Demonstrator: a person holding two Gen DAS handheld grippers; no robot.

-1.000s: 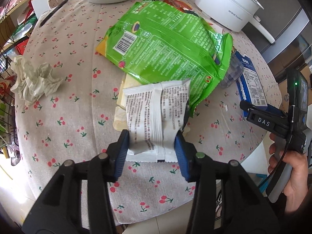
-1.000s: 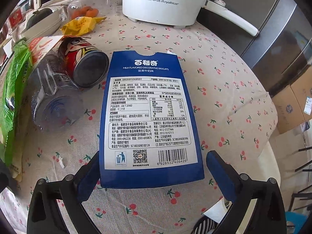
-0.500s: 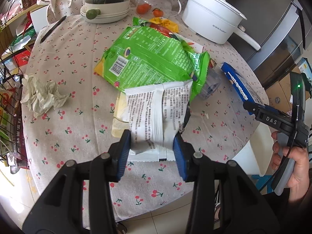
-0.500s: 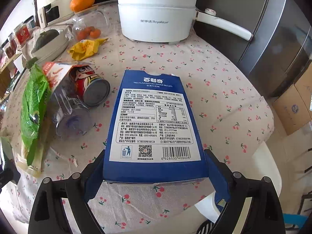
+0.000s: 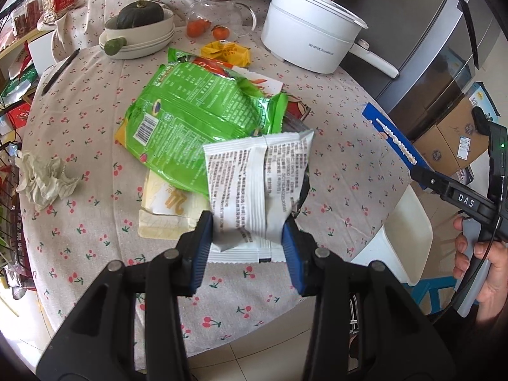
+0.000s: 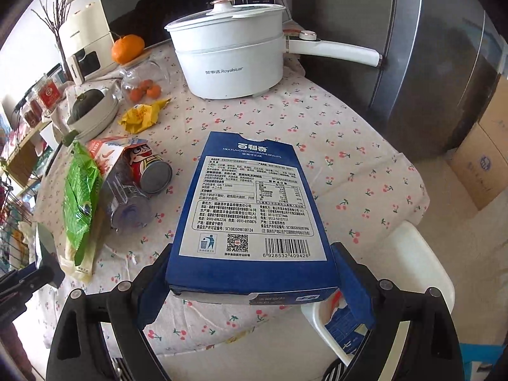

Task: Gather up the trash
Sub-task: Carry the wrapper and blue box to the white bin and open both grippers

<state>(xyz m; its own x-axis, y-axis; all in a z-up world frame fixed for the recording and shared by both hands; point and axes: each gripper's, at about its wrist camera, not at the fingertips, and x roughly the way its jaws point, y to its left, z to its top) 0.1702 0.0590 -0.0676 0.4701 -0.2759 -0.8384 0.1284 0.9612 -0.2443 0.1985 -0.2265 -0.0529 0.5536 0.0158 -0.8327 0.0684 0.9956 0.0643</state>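
My left gripper [image 5: 247,241] is shut on a white snack wrapper [image 5: 257,187] and holds it above the table's near edge. My right gripper [image 6: 250,273] is shut on a blue biscuit box [image 6: 254,203], lifted off the table; the box also shows edge-on in the left wrist view [image 5: 393,136]. On the cherry-print tablecloth [image 5: 343,165] lie a green chip bag [image 5: 197,114], a cream packet [image 5: 168,209], a crumpled tissue [image 5: 41,177], a yellow wrapper [image 5: 227,51], a red can [image 6: 149,168] and a clear plastic cup [image 6: 127,203].
A white electric pot [image 6: 231,60] stands at the back of the table, with a glass jar of small oranges [image 6: 143,82] and a bowl holding a dark squash [image 5: 139,22]. A white bin [image 6: 412,254] stands below the table's near right edge. A grey fridge [image 6: 438,57] is behind.
Both grippers have risen and pulled back from the table, each with its item; the wrapper and the blue box have come up off the cloth, and more of the table shows.
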